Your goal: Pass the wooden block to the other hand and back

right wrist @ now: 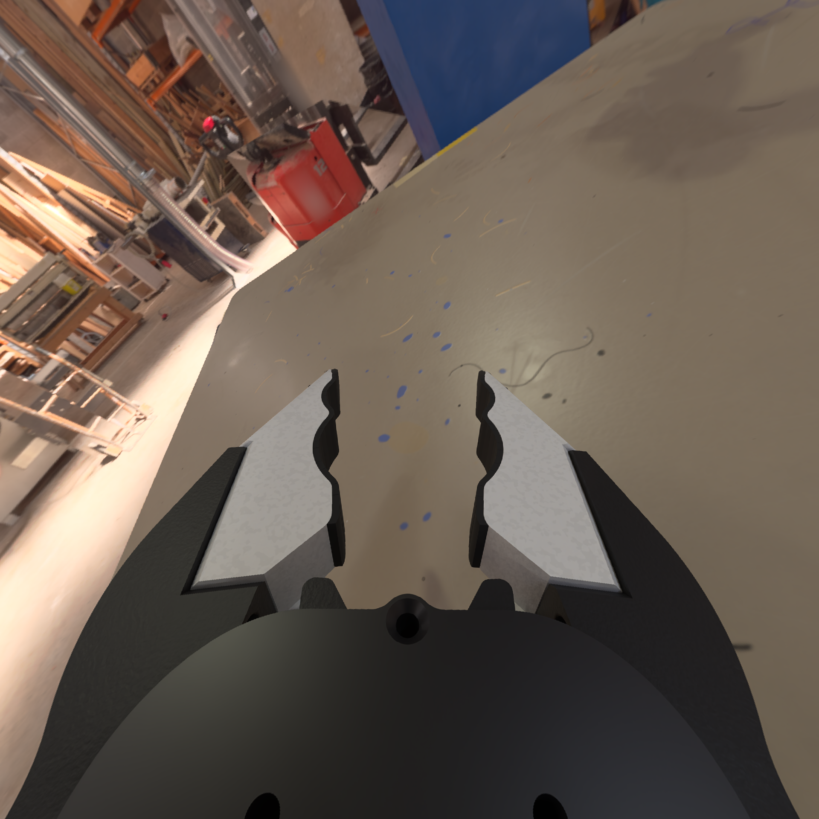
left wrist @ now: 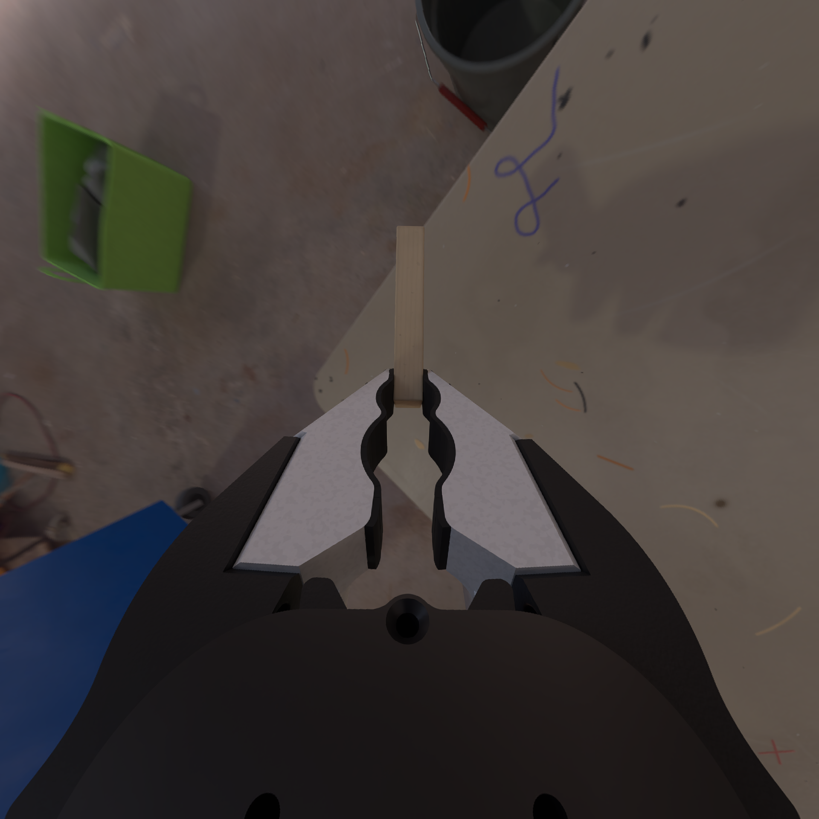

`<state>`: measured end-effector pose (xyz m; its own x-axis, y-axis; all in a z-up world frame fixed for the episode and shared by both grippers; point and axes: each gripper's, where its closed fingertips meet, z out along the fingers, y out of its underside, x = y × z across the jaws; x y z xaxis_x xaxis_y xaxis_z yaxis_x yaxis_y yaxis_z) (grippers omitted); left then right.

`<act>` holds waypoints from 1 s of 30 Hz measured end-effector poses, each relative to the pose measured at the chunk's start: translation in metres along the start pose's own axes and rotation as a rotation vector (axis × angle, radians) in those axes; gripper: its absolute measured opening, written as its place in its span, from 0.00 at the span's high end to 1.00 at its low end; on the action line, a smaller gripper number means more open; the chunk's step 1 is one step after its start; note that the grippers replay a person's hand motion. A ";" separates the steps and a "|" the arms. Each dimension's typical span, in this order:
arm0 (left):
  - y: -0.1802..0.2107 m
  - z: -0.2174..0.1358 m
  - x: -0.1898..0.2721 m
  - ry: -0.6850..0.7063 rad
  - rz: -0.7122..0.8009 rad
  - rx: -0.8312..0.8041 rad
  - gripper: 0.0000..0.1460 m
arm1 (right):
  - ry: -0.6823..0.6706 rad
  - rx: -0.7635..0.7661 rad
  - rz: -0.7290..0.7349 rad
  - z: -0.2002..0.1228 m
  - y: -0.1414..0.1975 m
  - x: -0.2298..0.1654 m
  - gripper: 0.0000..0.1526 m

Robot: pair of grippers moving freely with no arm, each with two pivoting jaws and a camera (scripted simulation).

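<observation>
You have the wooden block (left wrist: 409, 310) pinched by its near end in the tips of your left gripper (left wrist: 408, 385), so that most of its length sticks out ahead of the jaws, over the corner of the counter (left wrist: 620, 310) and clear of it. Judge it a light, stiff, slim slat of pale smooth wood: it will not bend or crush, but the smooth faces and the short bite at the very tip mean it could pivot or slip if it is knocked sideways. The free far end is the place for the other side to take it, across the two broad faces and well away from your present hold. The left gripper looks steeply down, with the floor, a green box (left wrist: 115, 204) to the far left and a grey bucket (left wrist: 487, 40) at the far edge beyond. Your right gripper (right wrist: 407, 376) holds nothing; its jaws stand wide apart, angled down over the paint-flecked counter (right wrist: 576, 266) near its left edge, and neither the block nor the left gripper shows in its view.
</observation>
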<state>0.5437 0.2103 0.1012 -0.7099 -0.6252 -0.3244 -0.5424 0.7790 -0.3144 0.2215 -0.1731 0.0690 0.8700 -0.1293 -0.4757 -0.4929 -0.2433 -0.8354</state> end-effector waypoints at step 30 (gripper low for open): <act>-0.144 -0.147 0.395 -0.410 0.831 0.597 0.92 | 0.860 -0.149 -1.122 -0.034 -0.088 0.016 0.73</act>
<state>0.2758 -0.1419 0.1500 -0.4903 0.0284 -0.8711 0.4175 0.8850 -0.2061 0.2791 -0.1862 0.1445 0.5530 -0.3246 0.7674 0.4091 -0.6965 -0.5894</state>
